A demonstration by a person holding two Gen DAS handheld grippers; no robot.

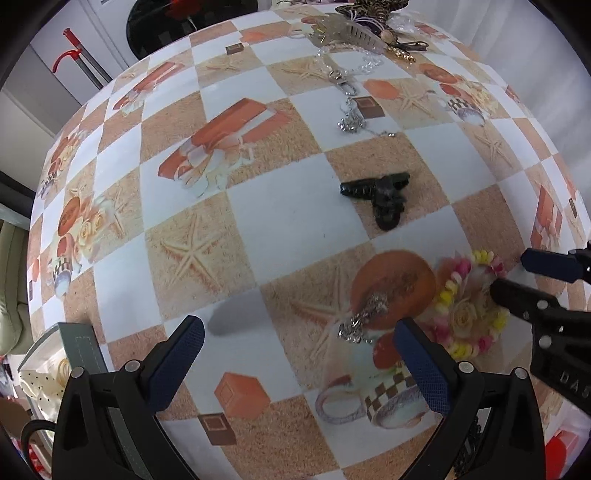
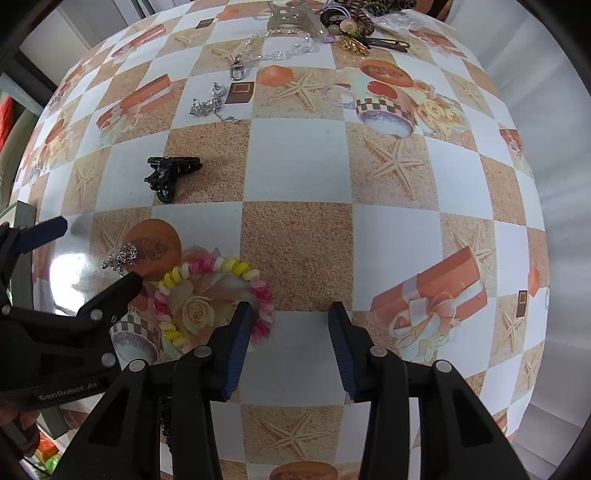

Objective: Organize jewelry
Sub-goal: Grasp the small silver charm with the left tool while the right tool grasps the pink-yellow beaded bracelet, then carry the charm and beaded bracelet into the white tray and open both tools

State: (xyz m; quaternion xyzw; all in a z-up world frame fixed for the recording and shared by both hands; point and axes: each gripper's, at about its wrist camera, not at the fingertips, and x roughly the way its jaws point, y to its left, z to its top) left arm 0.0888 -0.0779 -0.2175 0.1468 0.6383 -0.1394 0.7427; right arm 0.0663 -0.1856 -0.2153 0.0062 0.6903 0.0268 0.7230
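A pink and yellow bead bracelet (image 2: 218, 295) lies on the patterned tablecloth, also in the left wrist view (image 1: 469, 302). A small silver trinket (image 1: 364, 317) lies just left of it, seen too in the right wrist view (image 2: 122, 256). A black hair clip (image 1: 380, 197) lies further out. My left gripper (image 1: 299, 350) is open and empty, low over the cloth, the trinket near its right finger. My right gripper (image 2: 290, 343) is open and empty, its left finger (image 2: 236, 347) at the bracelet's edge.
A silver chain piece (image 2: 207, 105), a keyring clasp (image 2: 236, 70) and a pile of clips, bracelets and beads (image 2: 332, 26) lie at the table's far side. A grey-green box (image 1: 79, 350) stands at the left edge.
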